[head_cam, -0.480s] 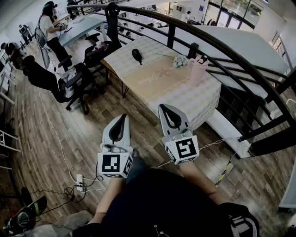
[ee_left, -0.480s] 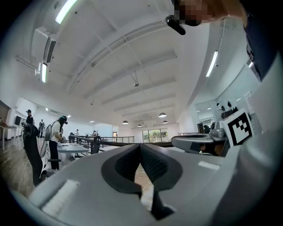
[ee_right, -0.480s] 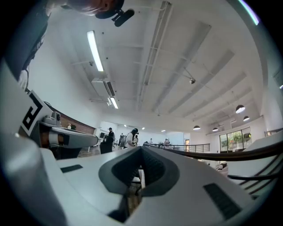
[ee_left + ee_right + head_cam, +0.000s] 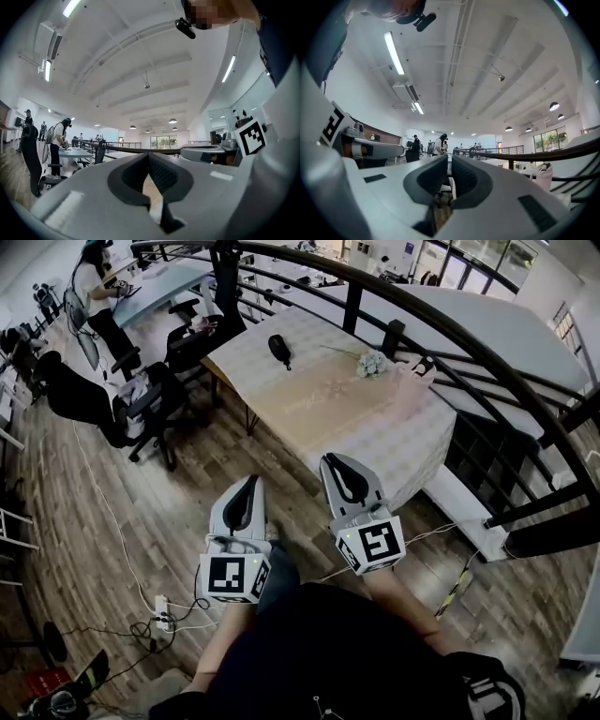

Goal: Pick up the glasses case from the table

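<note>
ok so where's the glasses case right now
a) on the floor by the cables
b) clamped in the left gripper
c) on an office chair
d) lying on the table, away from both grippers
d: the dark glasses case lies near the far end of the table, while the left gripper and right gripper are held close to the person with nothing between their jaws.

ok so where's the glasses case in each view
head view: the glasses case lies on the far end of the table, upper middle of the picture.
left gripper view: not visible.
right gripper view: not visible.
shared landmark: the black railing by the table, which crosses mid-picture in both gripper views.
</note>
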{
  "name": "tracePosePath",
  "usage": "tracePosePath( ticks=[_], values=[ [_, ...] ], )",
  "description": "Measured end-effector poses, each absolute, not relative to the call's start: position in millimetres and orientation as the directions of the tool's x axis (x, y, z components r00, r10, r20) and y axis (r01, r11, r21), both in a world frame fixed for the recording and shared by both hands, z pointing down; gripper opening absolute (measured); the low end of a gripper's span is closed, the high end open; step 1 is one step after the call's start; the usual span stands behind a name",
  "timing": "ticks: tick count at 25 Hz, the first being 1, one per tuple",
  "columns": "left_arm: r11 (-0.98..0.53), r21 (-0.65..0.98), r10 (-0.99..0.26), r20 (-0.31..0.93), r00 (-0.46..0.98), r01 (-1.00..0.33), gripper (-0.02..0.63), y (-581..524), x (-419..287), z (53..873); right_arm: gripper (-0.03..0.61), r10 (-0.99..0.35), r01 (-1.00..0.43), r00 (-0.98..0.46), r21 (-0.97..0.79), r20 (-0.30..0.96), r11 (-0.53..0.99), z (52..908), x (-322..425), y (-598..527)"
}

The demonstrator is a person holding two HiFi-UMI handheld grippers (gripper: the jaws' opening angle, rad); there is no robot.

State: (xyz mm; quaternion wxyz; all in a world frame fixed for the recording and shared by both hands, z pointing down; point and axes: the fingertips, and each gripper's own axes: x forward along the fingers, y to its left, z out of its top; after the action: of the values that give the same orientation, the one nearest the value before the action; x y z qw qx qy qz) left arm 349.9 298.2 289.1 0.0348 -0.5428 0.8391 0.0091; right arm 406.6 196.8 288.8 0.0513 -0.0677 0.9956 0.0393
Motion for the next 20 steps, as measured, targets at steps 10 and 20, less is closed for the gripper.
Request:
tracePosePath(
  ticks=[10, 20],
  values=[
    [0.394, -0.005, -0.917, -0.058, -0.394, -0.919, 0.011, 252, 236, 295, 0.016, -0.134, -0.138, -0.989, 0.061, -0.057, 0.989, 302, 292, 155],
    [0.343, 0.035, -0.937, -0.053, -0.344, -0.939, 0.011, 214, 118, 303, 0.08, -0.162, -0.164, -0.986, 0.063, -0.035, 0.984, 305, 173, 126]
  ],
)
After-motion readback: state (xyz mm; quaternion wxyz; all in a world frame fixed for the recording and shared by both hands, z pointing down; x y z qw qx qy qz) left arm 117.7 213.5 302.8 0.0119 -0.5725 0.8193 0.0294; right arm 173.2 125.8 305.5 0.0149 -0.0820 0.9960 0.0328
